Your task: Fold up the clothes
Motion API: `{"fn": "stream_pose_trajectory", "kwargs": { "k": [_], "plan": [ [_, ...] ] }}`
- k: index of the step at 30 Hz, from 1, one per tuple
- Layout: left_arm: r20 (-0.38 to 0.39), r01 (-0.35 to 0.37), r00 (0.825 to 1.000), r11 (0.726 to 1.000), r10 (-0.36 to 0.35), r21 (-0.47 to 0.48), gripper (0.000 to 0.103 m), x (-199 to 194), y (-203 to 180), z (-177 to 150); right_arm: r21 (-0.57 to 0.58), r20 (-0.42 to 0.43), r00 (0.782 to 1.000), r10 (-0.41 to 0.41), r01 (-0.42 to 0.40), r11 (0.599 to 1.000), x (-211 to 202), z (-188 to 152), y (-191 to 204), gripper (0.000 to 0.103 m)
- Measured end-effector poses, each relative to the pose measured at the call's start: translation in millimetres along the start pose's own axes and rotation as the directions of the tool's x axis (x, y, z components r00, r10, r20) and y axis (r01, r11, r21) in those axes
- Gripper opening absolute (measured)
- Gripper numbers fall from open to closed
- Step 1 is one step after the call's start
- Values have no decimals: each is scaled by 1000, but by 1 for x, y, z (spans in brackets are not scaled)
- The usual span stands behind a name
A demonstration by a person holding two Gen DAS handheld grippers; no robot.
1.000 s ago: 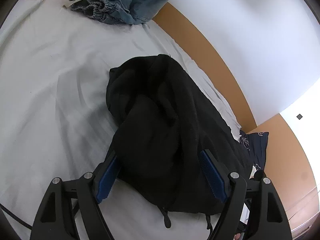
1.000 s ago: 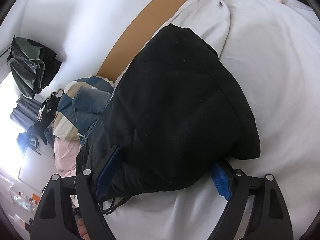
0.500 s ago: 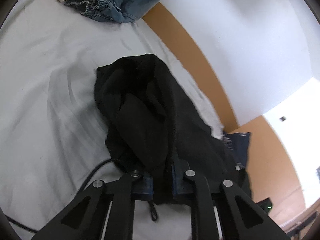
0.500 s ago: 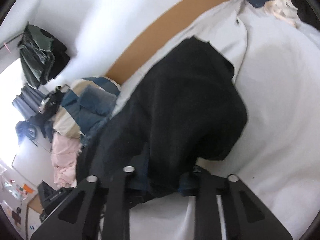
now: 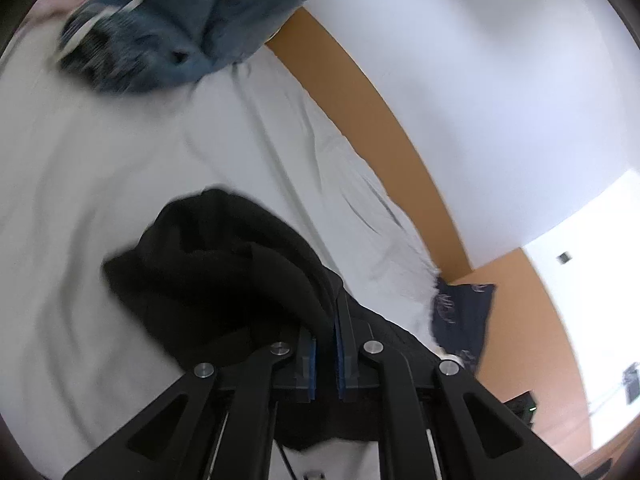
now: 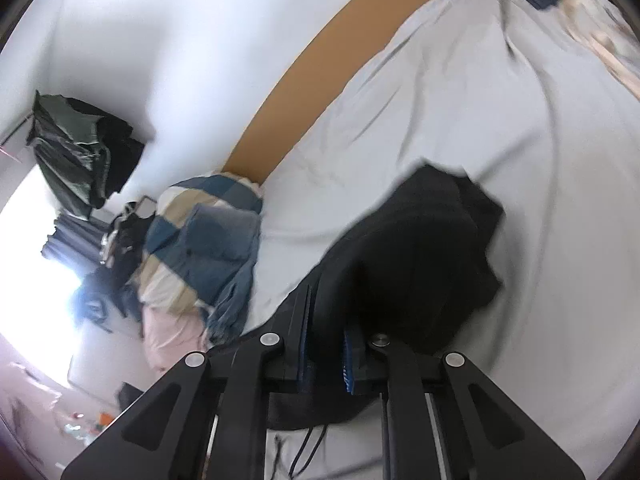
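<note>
1. Crumpled blue denim garment (image 5: 180,28), left wrist view: motion-blurred, top cut by frame edge; type unclear.
2. Bunched black fabric garment (image 5: 224,272): lower part hidden behind gripper linkages; overall shape unreadable.
3. Dark navy printed cloth (image 5: 460,312): print too small to read.
4. Right wrist view: small floor clutter (image 6: 80,424) blurred, unidentifiable.

A bedroom in a home; a bed (image 5: 120,168) under a wrinkled white sheet (image 6: 500,112) fills most of both views, and a tan headboard (image 5: 360,92) runs along a plain white wall (image 5: 480,80); loose clothes lie about (a blue denim piece (image 5: 192,28) at the far end, a pink garment (image 6: 172,332) beside a checked blue and cream blanket (image 6: 200,248)); dark garments (image 6: 80,152) hang on the wall near a bright window (image 6: 36,260) with dark curtains (image 6: 72,236).
</note>
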State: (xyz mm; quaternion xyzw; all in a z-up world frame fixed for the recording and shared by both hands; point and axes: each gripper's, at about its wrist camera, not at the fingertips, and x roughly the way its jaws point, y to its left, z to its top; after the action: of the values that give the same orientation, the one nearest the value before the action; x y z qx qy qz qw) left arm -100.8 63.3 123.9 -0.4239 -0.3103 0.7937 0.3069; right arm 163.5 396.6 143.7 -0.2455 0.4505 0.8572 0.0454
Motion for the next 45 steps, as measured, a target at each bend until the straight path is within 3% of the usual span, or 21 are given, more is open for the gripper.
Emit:
{"fn": "stream_pose_trajectory", "kwargs": {
  "k": [3, 8, 12, 13, 15, 16, 19, 22, 23, 24, 25, 26, 28, 29, 32, 33, 36, 38, 41, 43, 45],
  "plan": [
    [31, -93, 995, 993, 91, 66, 9, 38, -4, 22, -42, 12, 999, -48, 48, 998, 33, 30, 5, 15],
    [93, -254, 966, 951, 240, 178, 39, 92, 18, 22, -133, 62, 990, -126, 133, 982, 97, 40, -26, 32],
    [129, -331, 943, 895, 306, 299, 41, 125, 36, -2, -216, 115, 987, -115, 138, 967, 122, 28, -50, 38],
    [123, -326, 945, 899, 302, 294, 41, 125, 35, 0, -213, 115, 988, -106, 128, 969, 122, 29, -51, 40],
    [166, -328, 942, 900, 290, 287, 41, 113, 32, 1, -254, 164, 981, -101, 141, 957, 108, 27, -38, 59],
    [240, -357, 926, 884, 292, 301, 45, 99, 27, -7, -287, 207, 972, -115, 173, 942, 97, 23, -29, 75],
    [453, -450, 846, 832, 282, 324, 75, 59, 11, -28, -395, 344, 928, -144, 282, 874, 67, 7, 1, 92],
    [600, -638, 688, 735, 409, 230, 84, 26, -21, -49, -529, 488, 862, -138, 417, 739, 44, -25, 44, 92],
    [620, -637, 684, 729, 384, 252, 87, 16, -34, -57, -563, 531, 838, -128, 462, 685, 37, -37, 58, 92],
    [638, -635, 682, 722, 358, 274, 90, 7, -48, -64, -592, 535, 837, -115, 468, 656, 37, -46, 70, 93],
    [626, -596, 715, 739, 310, 315, 96, 2, -56, -69, -619, 528, 843, -101, 463, 634, 38, -53, 81, 94],
    [605, -546, 751, 762, 263, 347, 99, -3, -63, -76, -643, 492, 866, -88, 430, 634, 43, -58, 87, 95],
    [589, -514, 776, 768, 227, 381, 101, 0, -66, -84, -689, 361, 930, -69, 316, 652, 61, -62, 84, 97],
    [565, -521, 790, 746, 237, 415, 101, 12, -66, -87, -706, 290, 955, -59, 255, 661, 71, -64, 81, 97],
    [483, -561, 815, 647, 322, 516, 101, 56, -56, -88, -709, 234, 953, -191, 302, 637, 100, -63, 60, 97],
    [456, -573, 815, 609, 356, 549, 100, 72, -52, -88, -686, 197, 959, -204, 284, 670, 104, -57, 50, 97],
    [398, -574, 818, 634, 415, 519, 101, 92, -23, -82, -577, 99, 975, -197, 218, 788, 106, -36, 21, 100],
    [353, -541, 839, 704, 414, 460, 102, 85, -10, -73, -539, 123, 966, -228, 258, 802, 100, -26, 6, 100],
    [374, -534, 835, 757, 403, 377, 102, 66, 5, -69, -496, 199, 916, -348, 401, 770, 92, -15, -13, 100],
    [407, -570, 805, 752, 432, 331, 102, 53, 12, -69, -415, 211, 899, -383, 437, 798, 83, -7, -27, 100],
    [454, -638, 744, 721, 489, 270, 102, 35, 11, -79, -348, 228, 876, -424, 480, 805, 75, -1, -39, 100]
  ]
}}
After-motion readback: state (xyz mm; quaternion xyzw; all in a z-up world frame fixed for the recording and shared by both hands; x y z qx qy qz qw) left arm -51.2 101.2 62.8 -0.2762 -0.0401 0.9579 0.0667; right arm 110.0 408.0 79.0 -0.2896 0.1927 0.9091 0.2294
